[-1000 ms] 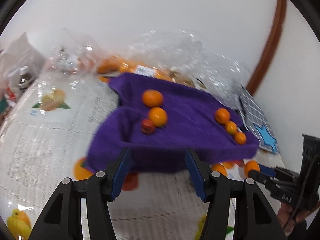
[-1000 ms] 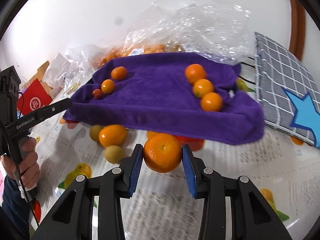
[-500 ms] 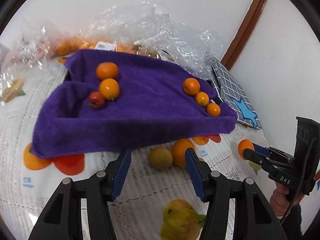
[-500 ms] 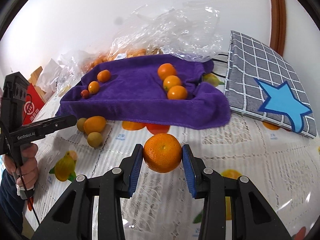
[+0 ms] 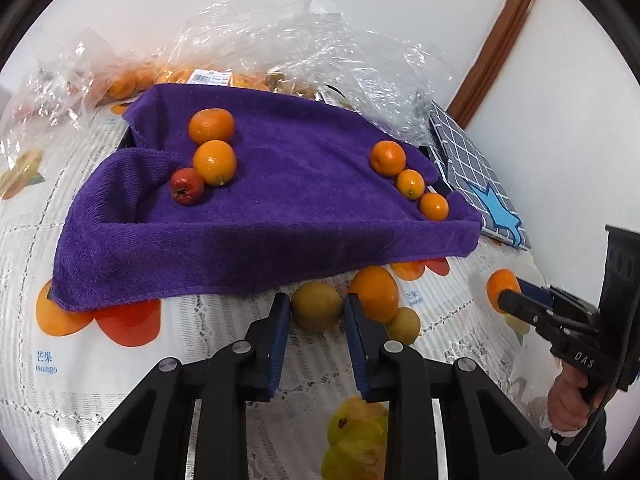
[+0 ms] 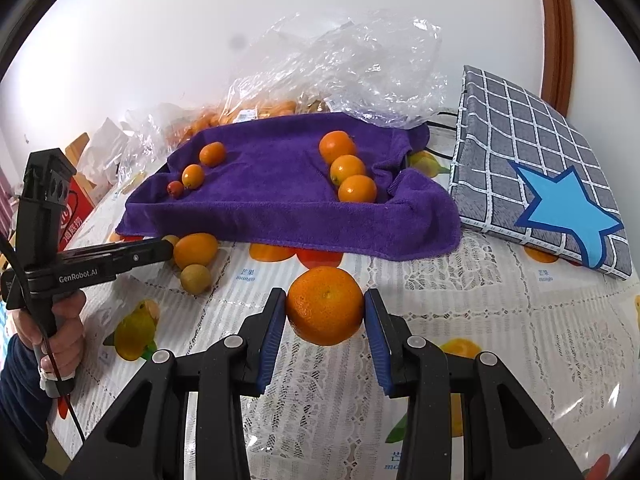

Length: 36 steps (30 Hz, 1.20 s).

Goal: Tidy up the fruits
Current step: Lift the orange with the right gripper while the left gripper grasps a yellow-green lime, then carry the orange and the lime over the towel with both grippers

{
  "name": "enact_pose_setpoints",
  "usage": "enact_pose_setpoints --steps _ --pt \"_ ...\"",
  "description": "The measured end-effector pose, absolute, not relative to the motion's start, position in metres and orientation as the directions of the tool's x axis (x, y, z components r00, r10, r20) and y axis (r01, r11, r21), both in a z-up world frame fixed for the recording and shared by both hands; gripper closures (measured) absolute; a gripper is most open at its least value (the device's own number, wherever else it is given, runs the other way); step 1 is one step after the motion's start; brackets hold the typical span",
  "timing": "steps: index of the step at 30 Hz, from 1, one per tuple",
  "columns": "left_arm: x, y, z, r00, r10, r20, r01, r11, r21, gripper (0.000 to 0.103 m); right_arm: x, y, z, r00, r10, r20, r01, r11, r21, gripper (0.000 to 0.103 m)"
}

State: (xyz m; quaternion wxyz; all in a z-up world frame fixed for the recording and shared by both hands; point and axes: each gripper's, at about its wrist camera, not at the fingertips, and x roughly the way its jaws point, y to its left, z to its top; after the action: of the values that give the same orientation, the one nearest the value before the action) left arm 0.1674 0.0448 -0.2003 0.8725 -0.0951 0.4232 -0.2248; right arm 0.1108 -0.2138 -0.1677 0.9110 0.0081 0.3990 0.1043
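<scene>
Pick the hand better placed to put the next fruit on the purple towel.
Right. Its jaws already clamp the large round orange, facing the purple towel. The left gripper has only just shut on the yellow-brown round fruit.

My fingers (image 5: pixel 276 340) were black, angular arms with blue ribbed pads and round silver screws. My left gripper (image 6: pixel 160 246) read "GenRobot.AI" in white, my right gripper (image 5: pixel 514 298) "DAS". A thin cable hung by my dark blue sleeve (image 6: pixel 16 400).

Plush purple towel (image 5: pixel 280 216), crinkly glossy plastic bags (image 5: pixel 320 40), lace-patterned tablecloth (image 6: pixel 500 320), glossy dimpled orange (image 6: pixel 325 305).
</scene>
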Motion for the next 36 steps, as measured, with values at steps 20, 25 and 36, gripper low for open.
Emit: enact_pose_setpoints --steps 20,25,36 --pt "0.168 0.040 -0.200 0.561 -0.446 -0.697 0.312 0.894 -0.320 0.077 0.115 -0.214 -0.176 0.646 0.201 -0.737 -0.176 0.978 0.113 0.063" --pt "0.163 0.048 -0.188 0.625 -0.447 -0.640 0.303 0.895 -0.329 0.077 0.115 -0.211 -0.171 0.652 0.198 -0.732 -0.178 0.978 0.106 0.063" --pt "0.158 0.075 -0.170 0.721 -0.409 -0.560 0.244 0.906 -0.347 0.077 0.121 -0.215 -0.156 0.686 0.175 -0.706 -0.150 0.984 0.098 0.063"
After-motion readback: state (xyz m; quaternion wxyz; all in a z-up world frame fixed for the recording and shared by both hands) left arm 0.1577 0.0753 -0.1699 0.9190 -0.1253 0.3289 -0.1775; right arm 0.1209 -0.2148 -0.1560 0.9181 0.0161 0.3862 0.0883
